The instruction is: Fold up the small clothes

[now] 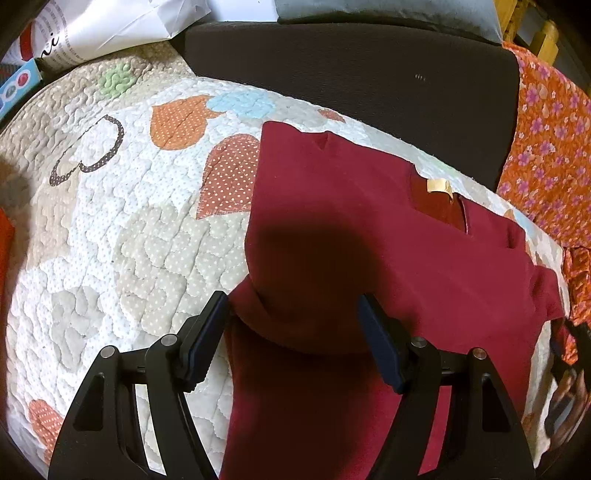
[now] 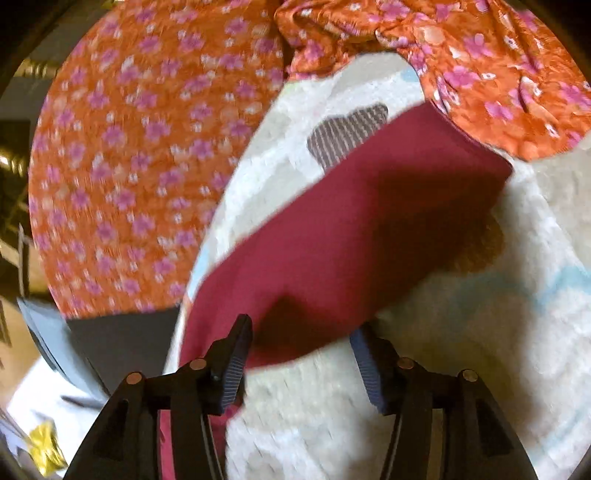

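A dark red shirt lies partly folded on a quilted patchwork bedspread, its collar and tan label toward the right. My left gripper is open just above a raised fold of the shirt, its jaws on either side of the fold. In the blurred right wrist view, my right gripper is open over the edge of the red shirt, with the cloth lying between and under the jaws. Neither gripper pinches the cloth.
An orange garment with pink flowers lies at the right, and it also shows in the right wrist view. A dark cushion is behind the quilt. White paper bags sit at the far left.
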`<state>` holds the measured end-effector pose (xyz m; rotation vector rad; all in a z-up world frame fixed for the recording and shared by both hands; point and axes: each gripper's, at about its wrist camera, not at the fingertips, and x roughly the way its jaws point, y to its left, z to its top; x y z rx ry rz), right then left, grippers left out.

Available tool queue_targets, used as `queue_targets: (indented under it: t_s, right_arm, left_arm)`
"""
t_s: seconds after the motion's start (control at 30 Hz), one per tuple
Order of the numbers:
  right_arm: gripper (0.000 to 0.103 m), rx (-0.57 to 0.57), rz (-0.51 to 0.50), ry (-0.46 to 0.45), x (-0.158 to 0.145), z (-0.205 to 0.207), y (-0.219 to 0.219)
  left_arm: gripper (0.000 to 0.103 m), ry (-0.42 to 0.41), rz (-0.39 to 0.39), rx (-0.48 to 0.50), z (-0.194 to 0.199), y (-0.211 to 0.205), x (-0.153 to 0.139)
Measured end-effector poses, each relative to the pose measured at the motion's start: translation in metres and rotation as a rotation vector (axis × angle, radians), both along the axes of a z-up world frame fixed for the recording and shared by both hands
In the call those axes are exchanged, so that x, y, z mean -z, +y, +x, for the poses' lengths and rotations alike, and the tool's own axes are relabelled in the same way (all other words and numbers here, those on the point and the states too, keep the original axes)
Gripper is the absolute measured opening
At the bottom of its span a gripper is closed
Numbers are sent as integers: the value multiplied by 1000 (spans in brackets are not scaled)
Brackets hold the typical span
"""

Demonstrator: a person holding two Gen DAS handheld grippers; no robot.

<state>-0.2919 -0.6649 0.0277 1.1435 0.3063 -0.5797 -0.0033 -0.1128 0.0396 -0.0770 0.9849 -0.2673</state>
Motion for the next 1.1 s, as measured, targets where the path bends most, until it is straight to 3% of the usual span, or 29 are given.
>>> queue_targets:
  t_s: [0.07, 0.1, 0.17, 0.23, 0.37, 0.5, 0.6, 0.73, 0.8, 0.87, 0.93, 1.1]
  right_arm:
    - [47, 6, -4, -27, -2, 9, -10]
    - [28, 5, -9, -33, -2, 12, -15]
    - [8, 6, -23, -10, -8, 12, -24]
    - [7, 13, -82, -45, -27, 3, -24]
    - [6, -58, -343, -68, -100, -8, 8]
    - [6, -279, -544, -122, -163, 28, 76]
    - [6, -469, -666, -128, -180, 73, 150]
    - [10, -750, -823, -56, -151, 150, 271]
    - [43, -928, -921, 115, -104, 196, 334]
    - [43, -1103, -923, 309, -46, 233, 378]
    - [43, -1139, -857, 355, -21, 241, 385]
    - [45, -1060, -769, 285, -31, 222, 356]
  left_arm:
    - [72, 0, 6, 2, 1, -1, 1]
    - [72, 0, 6, 4, 2, 0, 0]
    - [72, 0, -2, 3, 2, 1, 0]
    - [72, 3, -20, 0, 3, 4, -2]
    - [72, -17, -70, -23, 5, 15, -16]
    - [72, -50, -116, -58, 7, 30, -32]
    - [72, -58, -160, -101, 10, 48, -40]
    - [72, -55, -205, -162, 17, 70, -44]
    - [72, -57, -219, -176, 19, 76, -45]
    - [72, -54, -224, -176, 20, 77, -44]
    - [72, -38, -236, -160, 19, 76, -43]
    - [72, -31, -236, -122, 19, 66, -43]
